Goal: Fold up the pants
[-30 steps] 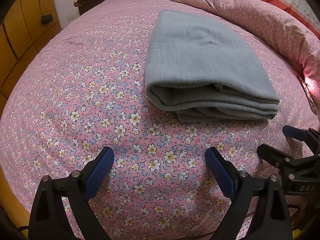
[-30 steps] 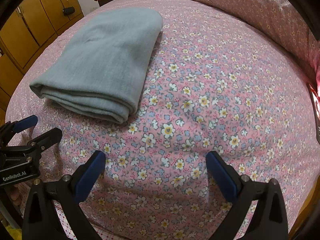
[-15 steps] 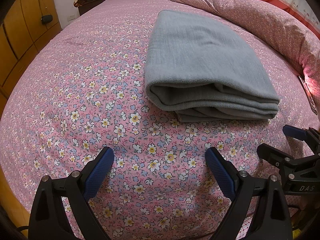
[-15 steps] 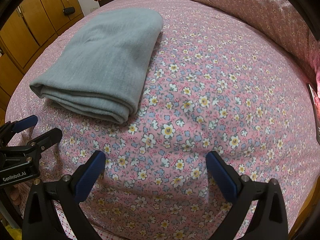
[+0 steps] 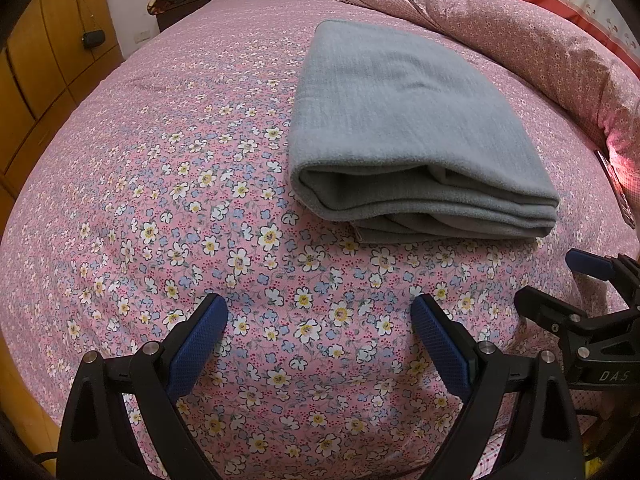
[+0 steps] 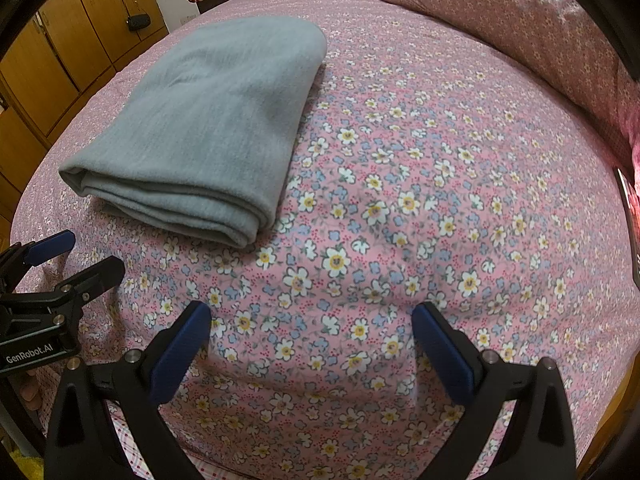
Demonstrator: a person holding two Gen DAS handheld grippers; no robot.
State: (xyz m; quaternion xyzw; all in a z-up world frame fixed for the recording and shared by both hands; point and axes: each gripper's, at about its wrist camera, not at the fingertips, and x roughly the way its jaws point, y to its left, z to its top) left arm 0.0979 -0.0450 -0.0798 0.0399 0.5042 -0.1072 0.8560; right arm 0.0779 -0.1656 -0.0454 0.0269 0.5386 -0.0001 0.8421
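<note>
Grey pants [image 5: 404, 120] folded into a neat stack on the floral bedsheet [image 5: 168, 184]. Left gripper [image 5: 320, 320] and right gripper [image 6: 312, 320] both spread wide, holding nothing, hovering near the bed's front edge, apart from the stack.

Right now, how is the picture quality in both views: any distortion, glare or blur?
Left wrist view: strong fisheye bending curves the bed, dark corners, the grey folded pants sharp, a pink-red glare spot at the right edge. Right wrist view: the same bending and dark corners, pants sharp, slight softness in the flowers near the fingers.
</note>
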